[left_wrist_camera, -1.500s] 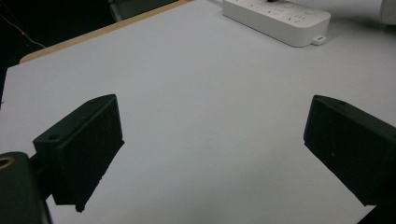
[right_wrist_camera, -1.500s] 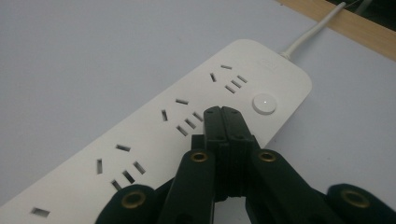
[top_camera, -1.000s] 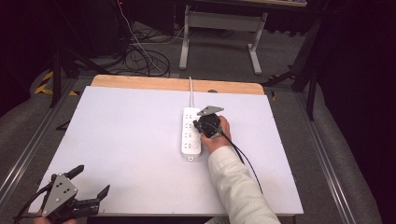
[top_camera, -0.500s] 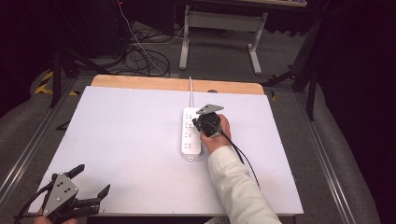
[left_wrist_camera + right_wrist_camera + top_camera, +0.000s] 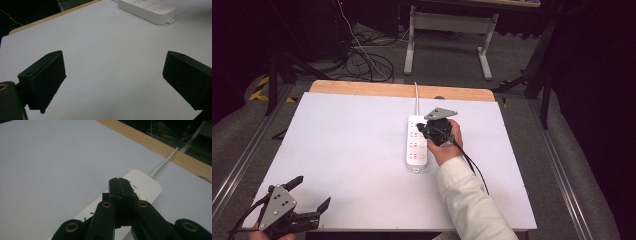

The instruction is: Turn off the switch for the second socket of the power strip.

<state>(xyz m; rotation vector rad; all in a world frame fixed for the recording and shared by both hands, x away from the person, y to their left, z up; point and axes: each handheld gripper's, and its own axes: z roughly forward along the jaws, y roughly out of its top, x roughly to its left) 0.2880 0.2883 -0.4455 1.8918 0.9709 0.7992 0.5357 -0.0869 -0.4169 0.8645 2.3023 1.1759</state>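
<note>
A white power strip [image 5: 416, 146] lies in the middle of the white table top [image 5: 337, 145], its cable [image 5: 415, 90] running off the far edge. My right gripper [image 5: 422, 128] hovers over the strip's far end with its jaws pressed together and nothing between them. In the right gripper view the shut tips [image 5: 118, 180] sit just above the strip [image 5: 147, 185], close to its round button, with the cable [image 5: 163, 164] beyond. My left gripper [image 5: 312, 192] rests at the near left corner, open and empty. Its jaws [image 5: 115, 75] frame bare table, and the strip [image 5: 147, 8] lies farther off.
A wooden strip [image 5: 362, 89] borders the table's far edge. Beyond it on the floor are coiled cables [image 5: 362, 60] and a metal stand [image 5: 447, 30]. Metal rails [image 5: 562, 165] run along both sides of the table.
The right gripper has lifted slightly above the power strip, jaws still together. The left gripper has stayed in place.
</note>
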